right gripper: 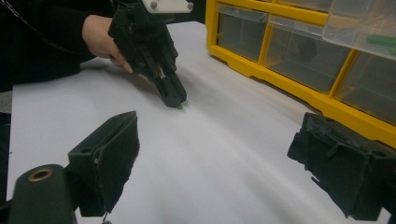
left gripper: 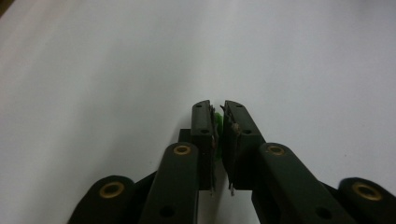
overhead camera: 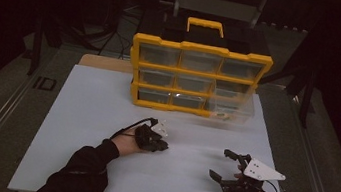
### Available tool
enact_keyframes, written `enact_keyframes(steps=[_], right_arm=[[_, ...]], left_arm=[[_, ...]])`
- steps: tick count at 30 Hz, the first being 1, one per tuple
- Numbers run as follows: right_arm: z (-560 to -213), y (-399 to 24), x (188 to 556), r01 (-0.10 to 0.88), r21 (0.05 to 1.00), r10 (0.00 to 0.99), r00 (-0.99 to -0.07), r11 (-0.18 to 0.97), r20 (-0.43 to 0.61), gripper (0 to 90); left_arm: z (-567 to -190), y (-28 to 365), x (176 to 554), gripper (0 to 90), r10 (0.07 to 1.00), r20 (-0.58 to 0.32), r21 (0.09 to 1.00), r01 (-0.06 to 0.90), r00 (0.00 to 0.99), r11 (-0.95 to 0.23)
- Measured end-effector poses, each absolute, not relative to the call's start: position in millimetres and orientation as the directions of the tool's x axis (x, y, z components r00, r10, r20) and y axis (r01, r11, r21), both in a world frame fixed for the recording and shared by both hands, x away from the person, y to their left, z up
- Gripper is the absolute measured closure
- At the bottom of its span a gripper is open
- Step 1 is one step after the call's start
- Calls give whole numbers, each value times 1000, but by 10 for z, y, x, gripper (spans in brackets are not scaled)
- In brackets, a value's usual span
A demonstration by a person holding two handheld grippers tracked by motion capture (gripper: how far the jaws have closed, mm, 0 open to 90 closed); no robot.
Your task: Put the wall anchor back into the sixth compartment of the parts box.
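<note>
Left gripper clamped on small green plastic piece, near middle of white bench sheet. Right gripper jaws wide apart, empty. Thin hold at the tips; piece may slip when lifted toward yellow drawer organiser.

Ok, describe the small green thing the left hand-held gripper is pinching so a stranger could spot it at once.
Start from the yellow organizer at the far side of the white board. In front of it, the left hand-held gripper points its tips down at the board. The small green piece sits pinched between the closed black jaws, the only green on the bare white surface.
</note>
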State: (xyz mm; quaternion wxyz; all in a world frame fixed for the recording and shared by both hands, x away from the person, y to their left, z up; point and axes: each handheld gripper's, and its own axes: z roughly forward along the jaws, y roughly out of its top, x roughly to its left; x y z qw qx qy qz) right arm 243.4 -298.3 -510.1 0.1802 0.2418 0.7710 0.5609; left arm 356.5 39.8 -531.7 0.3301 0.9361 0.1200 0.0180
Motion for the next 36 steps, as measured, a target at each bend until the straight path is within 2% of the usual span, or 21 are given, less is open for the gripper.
enact_keyframes(steps=[20,36], right_arm=[[-5102,-2985,2436,171,952,574,-818,254,-6,127],[-5097,-2989,2434,172,953,576,-818,250,-4,127]], left_arm=[[-5285,374,3575,836,250,-57,606,232,967,-761],[-4719,482,3595,836,263,-25,673,211,964,-709]])
